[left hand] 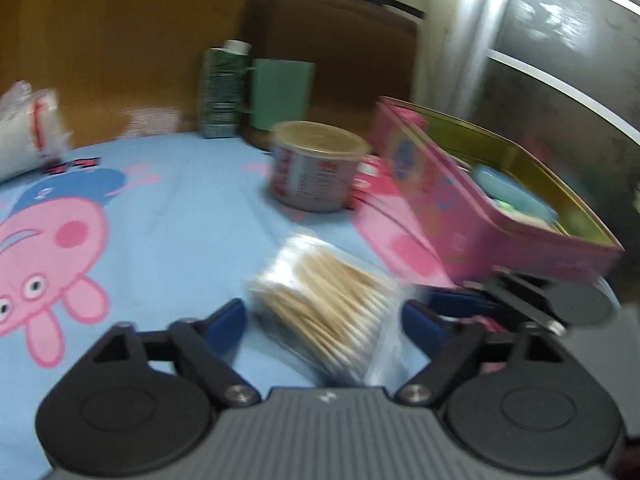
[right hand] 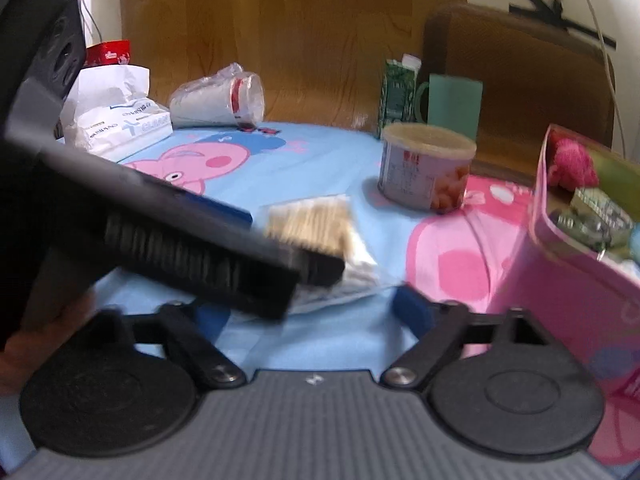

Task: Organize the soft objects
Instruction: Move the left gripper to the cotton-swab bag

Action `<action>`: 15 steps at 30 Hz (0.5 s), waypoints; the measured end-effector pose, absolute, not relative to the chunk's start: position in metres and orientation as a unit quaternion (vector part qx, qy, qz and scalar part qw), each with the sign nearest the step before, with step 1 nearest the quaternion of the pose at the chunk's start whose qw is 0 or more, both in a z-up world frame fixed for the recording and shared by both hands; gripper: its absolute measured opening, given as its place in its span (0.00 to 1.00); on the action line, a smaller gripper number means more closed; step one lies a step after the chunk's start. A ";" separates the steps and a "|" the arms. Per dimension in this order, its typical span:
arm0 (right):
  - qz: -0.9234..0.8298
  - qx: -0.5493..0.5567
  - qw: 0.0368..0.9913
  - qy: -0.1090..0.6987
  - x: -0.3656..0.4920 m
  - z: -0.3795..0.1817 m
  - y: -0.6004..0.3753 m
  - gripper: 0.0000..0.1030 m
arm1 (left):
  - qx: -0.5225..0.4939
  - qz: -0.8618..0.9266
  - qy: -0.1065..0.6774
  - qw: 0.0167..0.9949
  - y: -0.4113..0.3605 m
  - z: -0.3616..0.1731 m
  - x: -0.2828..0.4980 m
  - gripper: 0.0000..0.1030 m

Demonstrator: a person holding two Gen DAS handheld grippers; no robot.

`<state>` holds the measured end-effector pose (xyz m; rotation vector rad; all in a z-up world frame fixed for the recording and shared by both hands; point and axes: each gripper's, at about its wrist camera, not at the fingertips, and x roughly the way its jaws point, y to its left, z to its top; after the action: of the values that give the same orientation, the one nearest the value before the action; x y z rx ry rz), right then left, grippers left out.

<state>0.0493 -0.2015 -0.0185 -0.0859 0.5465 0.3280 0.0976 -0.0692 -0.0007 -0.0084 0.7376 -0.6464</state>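
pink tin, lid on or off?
Off. The pink tin has its top open, gold inside walls showing, with blue and green items lying in it.

The left wrist view sits low and close over the tabletop (left hand: 168,208), looking along its own claw (left hand: 324,320) toward the wooden back wall, with the bag of cotton swabs (left hand: 320,300) at lower centre and the pink tin (left hand: 480,208) at right. The right wrist view looks the same way from slightly farther back, its left side blocked by the left claw (right hand: 256,248) crossing close to the lens. Both share the swabs (right hand: 316,220), the lidded can (left hand: 316,168) (right hand: 426,168), the green carton (left hand: 222,88) (right hand: 396,96) and the tin (right hand: 560,280)
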 end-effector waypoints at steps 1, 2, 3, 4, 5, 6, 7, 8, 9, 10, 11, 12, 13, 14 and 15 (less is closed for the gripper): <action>0.159 -0.039 0.950 0.265 0.050 -0.018 -0.202 0.54 | -0.007 -0.311 0.358 0.880 -0.071 0.001 0.096 0.71; 0.153 -0.039 0.952 0.262 0.049 -0.018 -0.202 0.51 | -0.007 -0.302 0.361 0.882 -0.072 0.002 0.093 0.71; 0.149 -0.041 0.954 0.257 0.048 -0.018 -0.202 0.45 | -0.008 -0.300 0.363 0.882 -0.073 0.003 0.090 0.65; 0.147 -0.041 0.955 0.254 0.047 -0.018 -0.203 0.43 | -0.015 -0.313 0.366 0.876 -0.073 0.004 0.087 0.53; 0.150 -0.034 0.955 0.252 0.046 -0.017 -0.206 0.42 | -0.025 -0.322 0.373 0.870 -0.072 0.006 0.084 0.53; 0.151 -0.027 0.956 0.250 0.043 -0.017 -0.209 0.42 | -0.026 -0.324 0.375 0.868 -0.074 0.007 0.082 0.53; 0.154 -0.023 0.956 0.249 0.039 -0.016 -0.211 0.41 | -0.021 -0.325 0.377 0.867 -0.078 0.008 0.077 0.53; 0.156 -0.021 0.955 0.250 0.034 -0.015 -0.214 0.41 | -0.021 -0.329 0.381 0.864 -0.082 0.008 0.072 0.53; 0.155 -0.025 0.956 0.249 0.028 -0.015 -0.215 0.41 | -0.024 -0.337 0.388 0.858 -0.086 0.008 0.067 0.53; 0.152 -0.031 0.956 0.249 0.020 -0.016 -0.217 0.41 | -0.023 -0.344 0.395 0.852 -0.091 0.006 0.060 0.53; 0.149 -0.038 0.956 0.249 0.012 -0.017 -0.220 0.41 | -0.019 -0.352 0.398 0.847 -0.098 0.004 0.054 0.53; 0.144 -0.044 0.957 0.250 0.003 -0.019 -0.223 0.41 | -0.012 -0.361 0.399 0.843 -0.104 0.004 0.047 0.53; 0.136 -0.047 0.957 0.250 -0.006 -0.020 -0.227 0.41 | -0.001 -0.373 0.400 0.837 -0.113 0.004 0.040 0.53; 0.127 -0.047 0.959 0.250 -0.014 -0.021 -0.233 0.41 | 0.008 -0.388 0.403 0.829 -0.124 0.004 0.035 0.53; 0.116 -0.045 0.961 0.248 -0.024 -0.022 -0.240 0.41 | 0.016 -0.402 0.405 0.821 -0.135 0.003 0.032 0.53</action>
<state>-0.0241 -0.2404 -0.0222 -0.0910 0.5031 0.2348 0.0322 -0.1350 0.0034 0.0341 0.8631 -0.8550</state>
